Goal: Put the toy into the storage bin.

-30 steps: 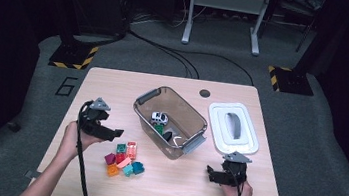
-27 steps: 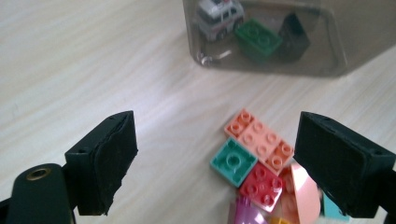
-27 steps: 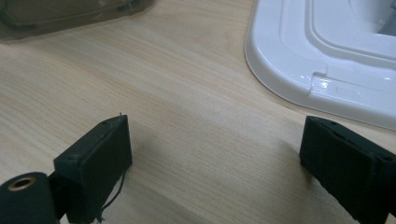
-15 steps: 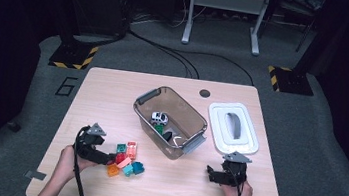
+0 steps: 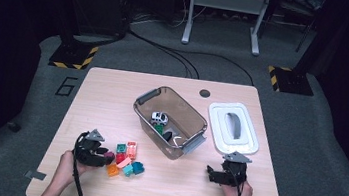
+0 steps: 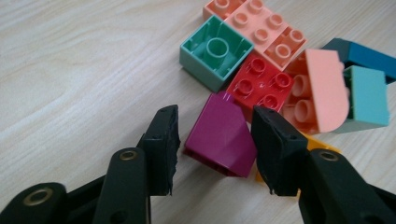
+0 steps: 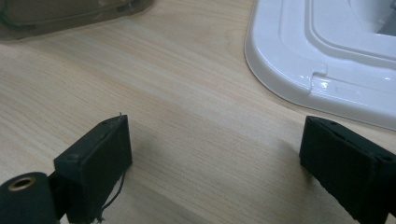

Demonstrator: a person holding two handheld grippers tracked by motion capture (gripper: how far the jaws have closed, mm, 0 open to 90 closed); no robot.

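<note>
Purple sloped brick (image 6: 219,137) sits at the near edge of the brick pile (image 5: 124,158), left of the open bin (image 5: 169,122), so the left hand-held gripper (image 6: 212,140) straddles it, jaws just closing, pads not clearly pressing. The right hand-held gripper (image 7: 215,158) waits wide open and empty on the bench (image 5: 113,90).

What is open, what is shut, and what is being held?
bin: open, lid off, toy car inside.
lid: flat on the table beside the bin.
purple block: on the table between the closing jaws.
left gripper: jaws just closing round the purple block.
right gripper: open, holding nothing.
</note>
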